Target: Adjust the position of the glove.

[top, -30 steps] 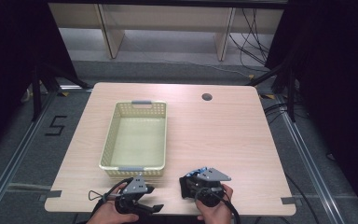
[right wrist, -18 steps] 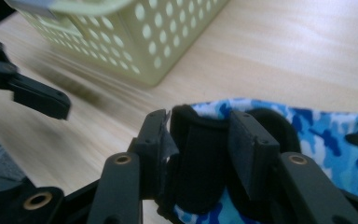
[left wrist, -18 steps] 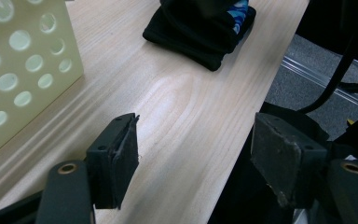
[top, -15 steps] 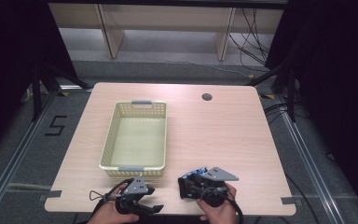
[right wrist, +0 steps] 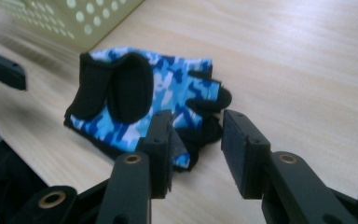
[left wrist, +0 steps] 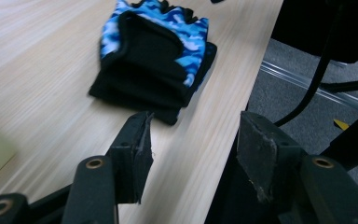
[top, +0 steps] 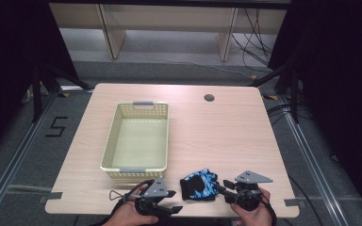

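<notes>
A blue camouflage fingerless glove (top: pixel 198 185) with black palm padding lies flat near the table's front edge, between the two grippers. My left gripper (top: pixel 173 201) sits just left of it. In the left gripper view its jaws (left wrist: pixel 196 126) stand apart with only bare table between them, and the glove (left wrist: pixel 154 56) lies a short way ahead. These jaws have just been closing. My right gripper (top: pixel 222 187) points left at the glove (right wrist: pixel 140 93). Its jaws (right wrist: pixel 198 130) have also just been closing, but a gap remains; the glove's finger end lies at the tips and the pads do not press it.
A pale green perforated basket (top: pixel 111 141) with nothing in it stands left of centre, its near rim just behind the left gripper; its wall (right wrist: pixel 74 18) shows in the right gripper view. A round cable hole (top: pixel 209 98) is at the back. The table's front edge runs right beside both hands.
The glove was at the right gripper's jaws; it now lies free on the table. The right gripper has drawn back to the right, and the left gripper has shifted right toward the glove.
</notes>
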Demonstrator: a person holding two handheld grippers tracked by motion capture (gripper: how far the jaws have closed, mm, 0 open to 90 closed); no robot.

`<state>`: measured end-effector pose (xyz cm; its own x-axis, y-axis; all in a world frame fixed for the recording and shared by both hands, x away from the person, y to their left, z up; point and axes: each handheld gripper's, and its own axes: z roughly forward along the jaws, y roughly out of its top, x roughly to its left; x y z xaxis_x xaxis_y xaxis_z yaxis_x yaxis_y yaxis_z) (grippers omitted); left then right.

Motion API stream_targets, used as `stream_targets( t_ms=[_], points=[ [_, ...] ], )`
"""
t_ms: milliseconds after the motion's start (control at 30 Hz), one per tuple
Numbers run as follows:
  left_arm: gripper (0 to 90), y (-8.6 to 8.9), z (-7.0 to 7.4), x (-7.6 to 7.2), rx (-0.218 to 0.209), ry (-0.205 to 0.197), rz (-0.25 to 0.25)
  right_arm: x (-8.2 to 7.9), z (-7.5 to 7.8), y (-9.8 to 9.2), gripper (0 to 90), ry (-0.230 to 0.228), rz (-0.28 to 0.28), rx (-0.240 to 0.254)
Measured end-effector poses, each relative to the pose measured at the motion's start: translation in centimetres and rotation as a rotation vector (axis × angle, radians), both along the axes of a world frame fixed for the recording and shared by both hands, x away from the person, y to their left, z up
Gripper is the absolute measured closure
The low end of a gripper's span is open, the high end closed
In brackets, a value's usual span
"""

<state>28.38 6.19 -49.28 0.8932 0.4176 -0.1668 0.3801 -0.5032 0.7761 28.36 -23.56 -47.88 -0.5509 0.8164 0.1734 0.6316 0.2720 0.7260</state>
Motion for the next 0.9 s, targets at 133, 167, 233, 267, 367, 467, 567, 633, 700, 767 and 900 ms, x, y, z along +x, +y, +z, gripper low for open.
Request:
stream_targets(
  t_ms=[133, 167, 233, 267, 367, 467, 567, 633, 700, 767, 900],
  points=[
    [44.1, -1.3, -0.3, 0.6, 0.052, -0.040, -0.002, -0.3, -0.5, -0.2, 64.3, 0.023, 0.031, -0.046],
    [44.1, -1.6, -0.3, 0.5, 0.044, -0.034, 0.008, -0.5, -0.6, -0.2, 64.4, 0.039, 0.025, -0.040],
    [44.2, -2.1, -0.3, 0.7, 0.056, -0.037, -0.002, -0.5, -0.9, -0.2, 64.4, 0.037, 0.056, -0.057],
    [44.2, -2.4, -0.3, 0.7, 0.050, -0.037, 0.000, -0.6, -0.9, 0.0, 64.4, 0.064, 0.057, -0.063],
    [44.2, -3.2, -0.6, 0.9, 0.077, -0.026, 0.006, -0.4, -1.5, 0.5, 64.4, 0.038, 0.069, -0.046],
    [44.4, -3.5, -0.9, 1.4, 0.129, -0.042, -0.007, -0.2, -1.5, 0.7, 64.5, 0.084, 0.090, -0.083],
    [46.1, -3.9, -1.2, 1.5, 0.143, -0.053, 0.011, 0.2, -1.9, 1.2, 67.8, 0.070, 0.107, -0.091],
    [48.2, -4.1, -1.3, 1.5, 0.165, -0.082, 0.009, 0.3, -1.7, 1.4, 73.8, 0.088, 0.134, -0.122],
    [52.7, -4.1, -1.3, 1.5, 0.172, -0.102, 0.003, 0.4, -1.7, 1.7, 81.1, 0.069, 0.139, -0.127],
    [62.4, -4.1, -1.3, 1.5, 0.183, -0.141, 0.002, 0.4, -1.5, 1.7, 86.8, 0.051, 0.146, -0.143],
    [79.1, -4.1, -1.3, 1.6, 0.147, -0.131, 0.001, 0.3, -1.2, 1.7, 88.9, 0.044, 0.163, -0.164]
  ],
)
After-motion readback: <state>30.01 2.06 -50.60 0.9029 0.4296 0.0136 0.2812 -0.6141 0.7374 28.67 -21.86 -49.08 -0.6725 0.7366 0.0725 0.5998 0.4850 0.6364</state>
